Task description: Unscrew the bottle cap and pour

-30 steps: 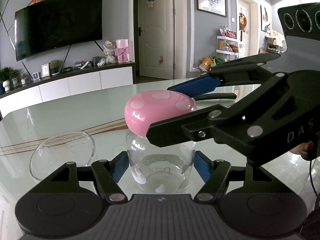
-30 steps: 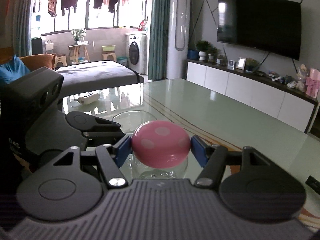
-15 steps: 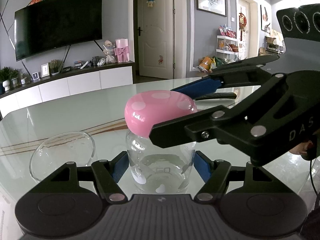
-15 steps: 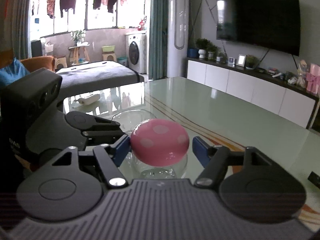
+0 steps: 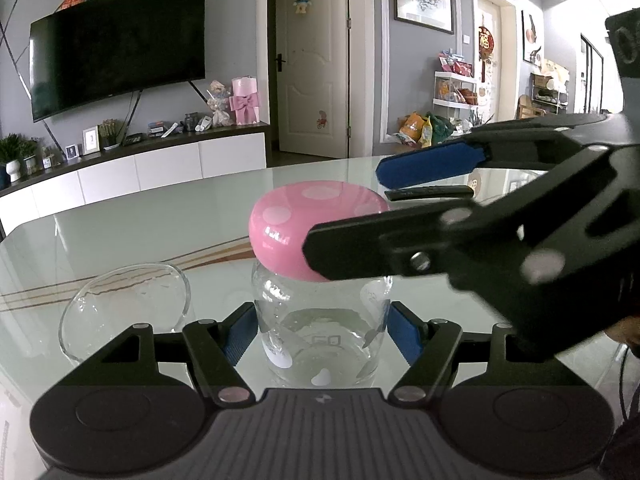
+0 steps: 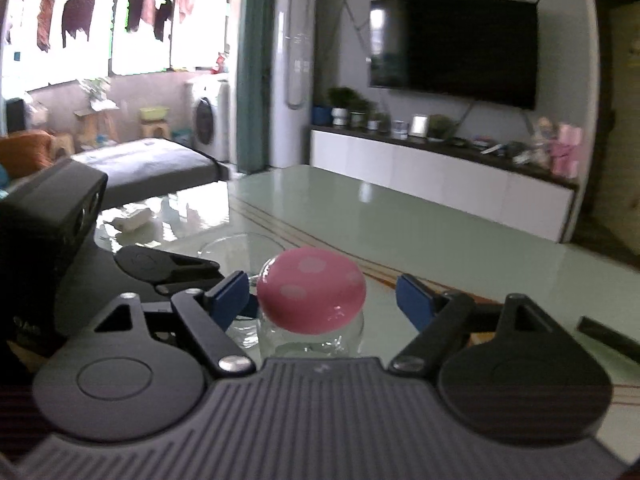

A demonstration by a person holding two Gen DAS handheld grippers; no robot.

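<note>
A clear glass bottle (image 5: pixel 320 336) with a pink spotted dome cap (image 5: pixel 316 232) stands on the glass table. My left gripper (image 5: pixel 322 334) is shut on the bottle's body, blue pads against both sides. My right gripper (image 6: pixel 326 296) is open, its blue pads apart from the cap (image 6: pixel 311 295) on both sides; in the left wrist view its fingers (image 5: pixel 432 168) straddle the cap from the right. An empty clear glass (image 5: pixel 124 312) stands just left of the bottle.
A black remote (image 5: pixel 430 192) lies on the table behind the bottle and shows at the right edge of the right wrist view (image 6: pixel 608 338). The glossy table (image 5: pixel 140 224) stretches toward a white TV cabinet (image 5: pixel 140 172).
My right gripper has opened off the pink cap and drawn back and up a little. The left gripper keeps its hold on the bottle; bottle and glass have not moved.
</note>
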